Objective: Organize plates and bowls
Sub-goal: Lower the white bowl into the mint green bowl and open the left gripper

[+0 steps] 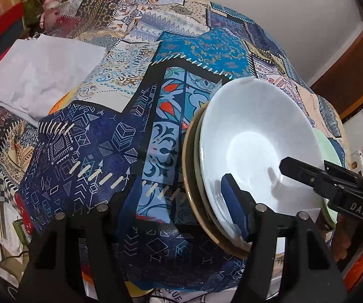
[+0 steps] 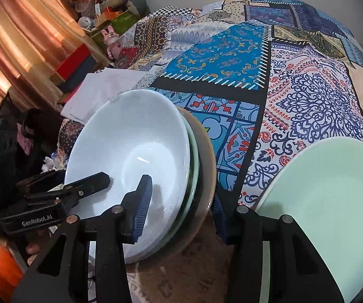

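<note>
Stack (image 2: 196,176) of white bowl (image 2: 131,151) on plates sits on the patchwork bedspread (image 2: 307,96), its rim between both grippers' spread fingers (image 1: 234,202), neither clenched; only the right view shows a green plate (image 2: 333,202) beside it.

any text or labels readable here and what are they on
"DAS" on the right gripper body, seen from the left wrist camera.
"GenRobot.AI" on the left gripper body, seen from the right wrist camera.
"BLUE", partly cut off, on a printed sheet at the bottom edge.
Small print on boxes behind: too blurred.
</note>
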Available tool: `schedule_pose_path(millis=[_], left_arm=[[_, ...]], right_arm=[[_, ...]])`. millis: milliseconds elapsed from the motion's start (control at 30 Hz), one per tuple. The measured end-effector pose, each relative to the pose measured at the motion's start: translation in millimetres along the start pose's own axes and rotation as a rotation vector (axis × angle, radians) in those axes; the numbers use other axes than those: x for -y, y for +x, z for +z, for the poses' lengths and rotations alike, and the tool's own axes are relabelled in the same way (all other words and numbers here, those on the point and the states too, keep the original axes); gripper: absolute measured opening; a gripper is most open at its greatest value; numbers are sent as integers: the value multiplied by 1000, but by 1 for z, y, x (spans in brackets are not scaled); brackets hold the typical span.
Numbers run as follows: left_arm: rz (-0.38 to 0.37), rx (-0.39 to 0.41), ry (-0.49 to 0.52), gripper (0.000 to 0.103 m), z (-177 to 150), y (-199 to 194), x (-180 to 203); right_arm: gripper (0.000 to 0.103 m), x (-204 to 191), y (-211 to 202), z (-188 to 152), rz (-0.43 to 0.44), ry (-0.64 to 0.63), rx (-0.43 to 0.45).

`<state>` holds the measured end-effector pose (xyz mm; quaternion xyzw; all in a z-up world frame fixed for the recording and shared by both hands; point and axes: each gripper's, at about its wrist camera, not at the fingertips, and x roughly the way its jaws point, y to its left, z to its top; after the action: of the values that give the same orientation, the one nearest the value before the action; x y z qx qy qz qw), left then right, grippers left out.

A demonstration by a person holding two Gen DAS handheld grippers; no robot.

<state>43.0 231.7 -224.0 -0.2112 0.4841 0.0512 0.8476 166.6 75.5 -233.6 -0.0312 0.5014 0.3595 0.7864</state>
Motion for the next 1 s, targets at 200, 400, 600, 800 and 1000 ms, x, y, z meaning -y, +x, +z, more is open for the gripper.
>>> schedule_pose_path(millis=[200, 400, 600, 800, 1000], left_arm=[[15, 14, 43, 55, -3, 3, 12], [-11, 9, 68, 36, -1, 4, 22], [8, 7, 40, 36, 0, 5, 25], [47, 11, 9, 36, 0, 1, 31], [54, 13, -15, 36, 4, -3, 35]], right_arm=[[43, 0, 4, 2, -23, -15, -5], [40, -3, 7, 0, -62, -30, 13], [38, 0, 4, 0, -45, 1, 31], [35, 5, 1, 2, -25, 45, 37], [35, 9, -4, 3, 0, 80, 43]])
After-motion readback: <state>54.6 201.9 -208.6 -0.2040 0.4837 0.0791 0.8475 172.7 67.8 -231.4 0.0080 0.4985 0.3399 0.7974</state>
